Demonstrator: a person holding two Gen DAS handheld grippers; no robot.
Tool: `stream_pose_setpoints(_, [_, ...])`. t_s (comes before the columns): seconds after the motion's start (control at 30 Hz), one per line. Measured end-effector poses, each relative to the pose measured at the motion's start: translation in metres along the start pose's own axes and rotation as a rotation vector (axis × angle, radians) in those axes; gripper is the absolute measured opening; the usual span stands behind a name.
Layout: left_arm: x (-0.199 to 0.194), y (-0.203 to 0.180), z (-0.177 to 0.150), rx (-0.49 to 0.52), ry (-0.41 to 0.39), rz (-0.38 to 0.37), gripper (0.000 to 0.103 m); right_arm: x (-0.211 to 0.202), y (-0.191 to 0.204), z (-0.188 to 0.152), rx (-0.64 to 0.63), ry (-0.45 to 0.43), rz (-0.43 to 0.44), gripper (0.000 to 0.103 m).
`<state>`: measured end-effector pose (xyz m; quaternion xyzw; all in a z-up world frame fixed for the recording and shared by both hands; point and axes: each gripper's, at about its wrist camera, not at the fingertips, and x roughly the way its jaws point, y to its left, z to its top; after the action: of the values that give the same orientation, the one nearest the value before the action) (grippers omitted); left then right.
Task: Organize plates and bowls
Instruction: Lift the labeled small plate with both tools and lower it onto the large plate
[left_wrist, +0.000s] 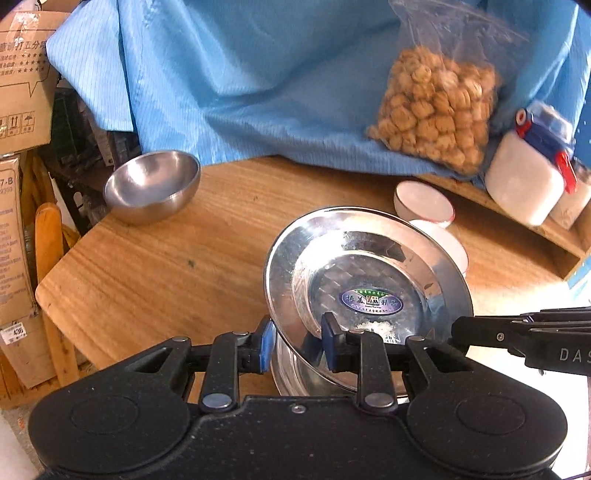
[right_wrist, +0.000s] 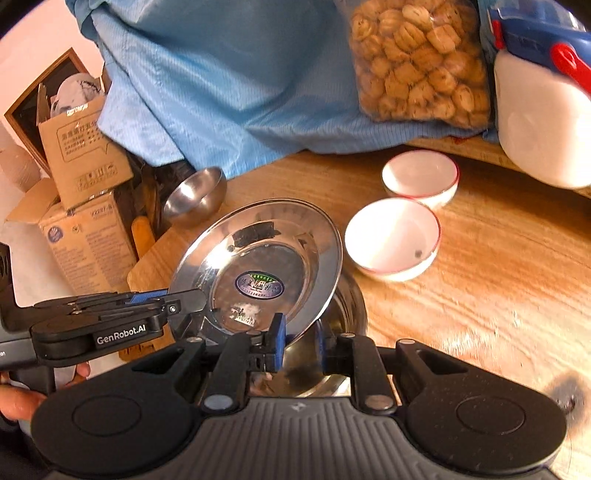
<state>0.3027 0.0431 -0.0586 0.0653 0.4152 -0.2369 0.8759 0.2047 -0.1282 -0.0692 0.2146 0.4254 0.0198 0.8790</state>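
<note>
A: We've got the plate (left_wrist: 369, 280) tilted above a steel pan (right_wrist: 332, 354), near side of the surface (left_wrist: 166, 266). Left gripper (left_wrist: 297, 345) clamps its rim.

B: Right gripper (right_wrist: 299, 343) pinches the opposite rim. White bowls (right_wrist: 393, 236) sit far right.

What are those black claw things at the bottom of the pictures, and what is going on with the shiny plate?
Those are grabbing tools. A person holds one in each hand, and each carries a camera looking forward along its two fingers, so each picture shows one tool's own view.

The left tool and the right tool both pinch the rim of the same tilted steel plate, lifted over another steel dish beneath it. On the wooden table sit a steel bowl and two white bowls with red rims. Behind are a blue cloth, a bag of snacks and a white jar.
</note>
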Motion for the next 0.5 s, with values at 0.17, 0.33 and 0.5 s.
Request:
stream_pose_setpoints(0.17, [0.001, -0.009, -0.008, 0.008, 0.028, 0.034, 0.031, -0.002, -0.001, -0.008, -0.019, 0.023, 0.000, 0.019])
stream_pose_setpoints(0.33, [0.002, -0.015, -0.012, 0.015, 0.052, 0.054, 0.032, -0.003, 0.001, -0.010, -0.043, 0.049, -0.006, 0.020])
stream_pose_setpoints(0.5, [0.003, -0.018, -0.014, 0.031, 0.081, 0.064, 0.033, -0.001, 0.007, -0.011, -0.089, 0.091, -0.036, 0.021])
